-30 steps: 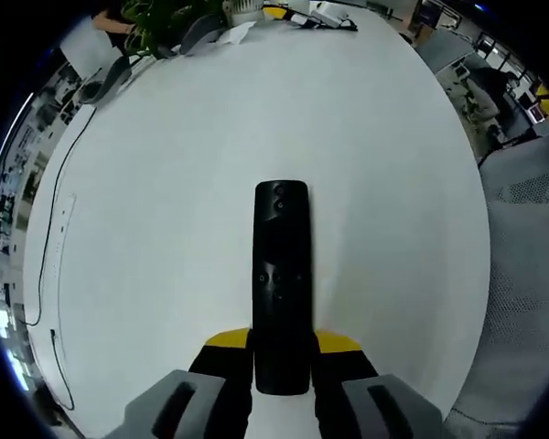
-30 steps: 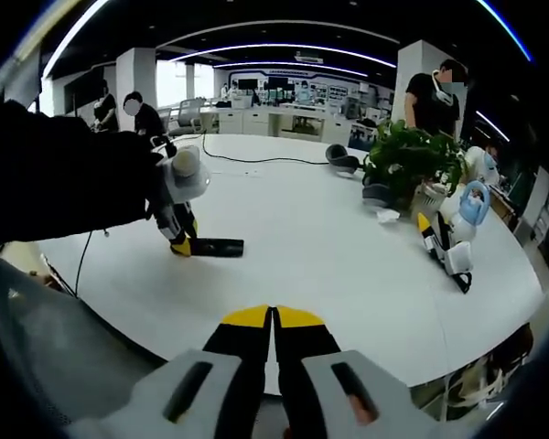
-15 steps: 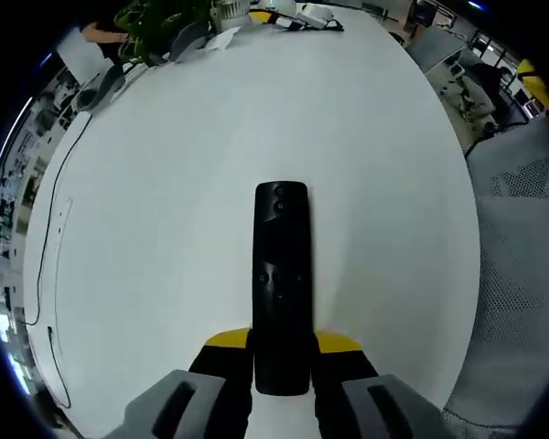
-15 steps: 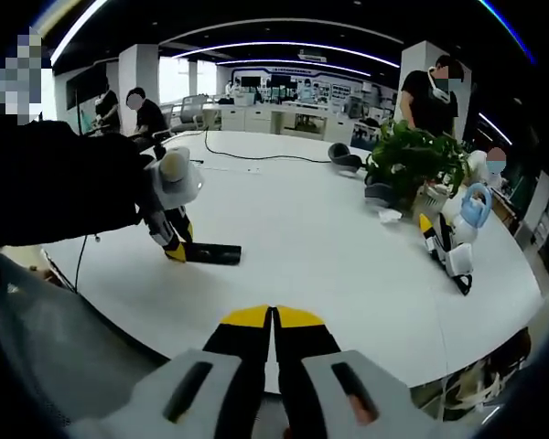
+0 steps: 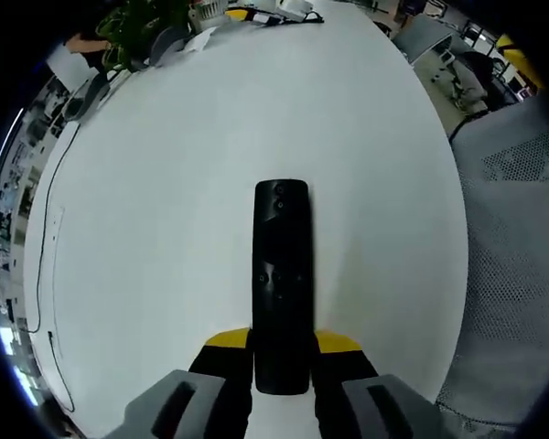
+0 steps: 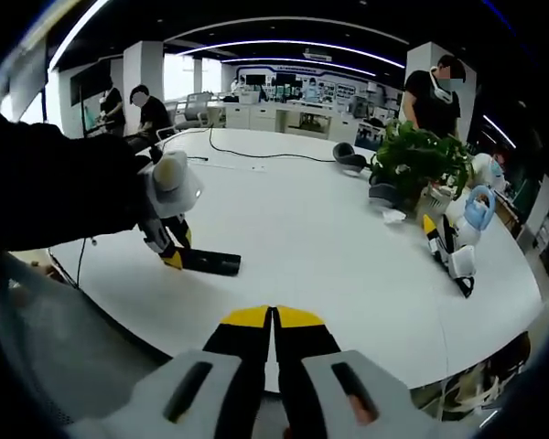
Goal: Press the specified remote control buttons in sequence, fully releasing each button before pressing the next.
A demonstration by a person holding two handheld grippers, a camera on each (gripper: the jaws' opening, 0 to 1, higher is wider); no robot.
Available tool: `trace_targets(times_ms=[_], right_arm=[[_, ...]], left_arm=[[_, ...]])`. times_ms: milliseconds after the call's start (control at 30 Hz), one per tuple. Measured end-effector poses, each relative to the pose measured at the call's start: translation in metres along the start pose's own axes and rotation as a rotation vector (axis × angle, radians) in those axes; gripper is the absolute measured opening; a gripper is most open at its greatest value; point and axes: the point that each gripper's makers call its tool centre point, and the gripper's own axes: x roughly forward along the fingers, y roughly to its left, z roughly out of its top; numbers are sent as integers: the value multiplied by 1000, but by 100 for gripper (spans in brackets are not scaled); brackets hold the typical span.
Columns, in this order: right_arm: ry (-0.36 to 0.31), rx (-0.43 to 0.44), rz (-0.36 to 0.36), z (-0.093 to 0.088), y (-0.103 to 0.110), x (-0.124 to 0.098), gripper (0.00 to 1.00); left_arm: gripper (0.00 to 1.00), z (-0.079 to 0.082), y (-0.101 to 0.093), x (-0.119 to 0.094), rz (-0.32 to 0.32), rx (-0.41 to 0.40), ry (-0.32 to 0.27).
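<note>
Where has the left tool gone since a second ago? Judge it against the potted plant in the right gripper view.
Yes. The left tool, shut on the remote, has slid lower and slightly left, farther from the potted plant.

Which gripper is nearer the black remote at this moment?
Left. The left gripper is clamped on the near end of the remote, holding it between its jaws. The right gripper is shut, apart from it, over the table's near edge.
</note>
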Motion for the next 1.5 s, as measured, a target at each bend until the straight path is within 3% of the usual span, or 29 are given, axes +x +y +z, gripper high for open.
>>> trace_targets(times_ms=[1500], right_arm=[[22, -40, 26, -4, 9, 1, 0]], left_arm=[[24, -8, -71, -4, -7, 33, -29]])
